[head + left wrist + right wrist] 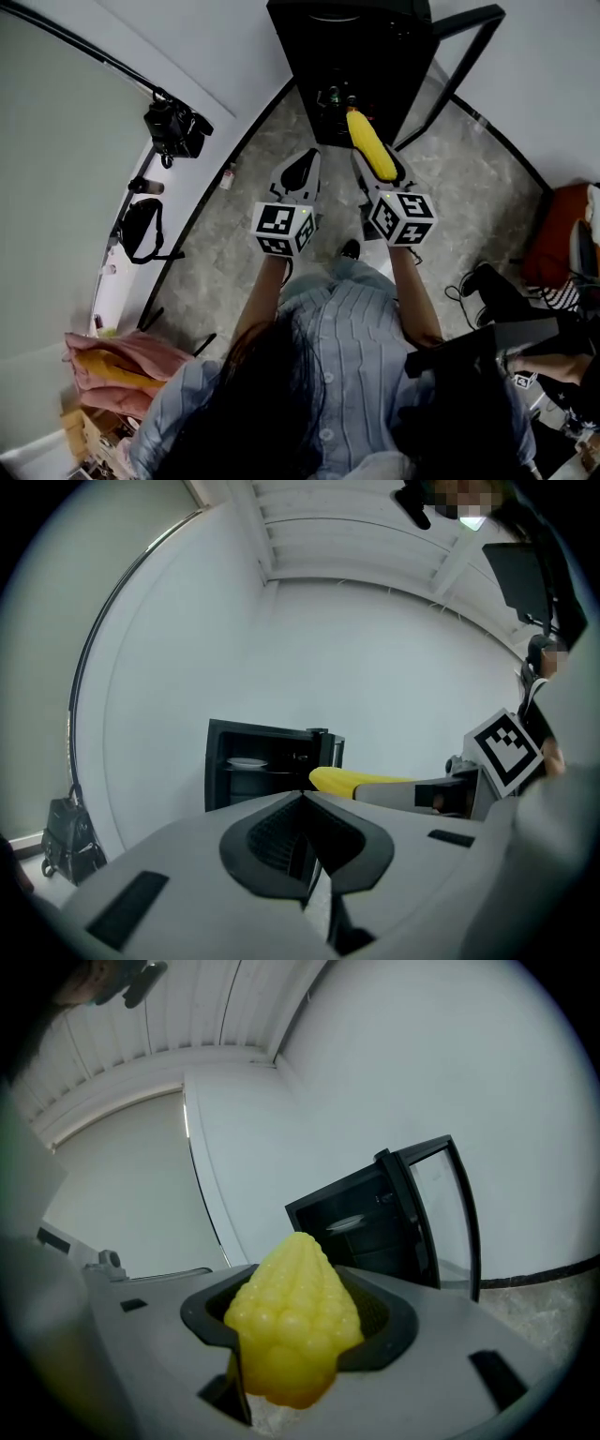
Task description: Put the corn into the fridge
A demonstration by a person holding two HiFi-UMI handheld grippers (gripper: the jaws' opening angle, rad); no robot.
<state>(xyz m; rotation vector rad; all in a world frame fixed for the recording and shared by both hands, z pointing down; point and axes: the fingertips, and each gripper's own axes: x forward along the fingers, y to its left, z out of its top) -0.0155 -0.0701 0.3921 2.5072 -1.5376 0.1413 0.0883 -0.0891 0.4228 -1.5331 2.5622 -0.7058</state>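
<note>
1. My right tongs (300,1327) are clenched on the corn (293,1321). They grip it near one end, so most of the cob sticks out ahead of them, tip toward the fridge (366,1218).
2. My left tongs (305,855) are pressed together with nothing between them. They hang just beside the right pair, above the floor (234,234).
3. In the head view the corn (371,145) is in the air in front of the fridge opening, not yet inside.
4. The grip is my first worry. With so much cob beyond the pads, a bump on the tip could twist it loose, and I judge it would drop to the floor.
5. The glass door (448,1213) stands open on the right of the opening. If I drift right on the way in, the cob or the tongs could clip its edge.
6. Inside, a white plate (247,762) sits on an upper shelf (246,772). Pushing in too high could knock it.
7. Some small dark things show deeper in the fridge, but I cannot tell what they are.
</note>
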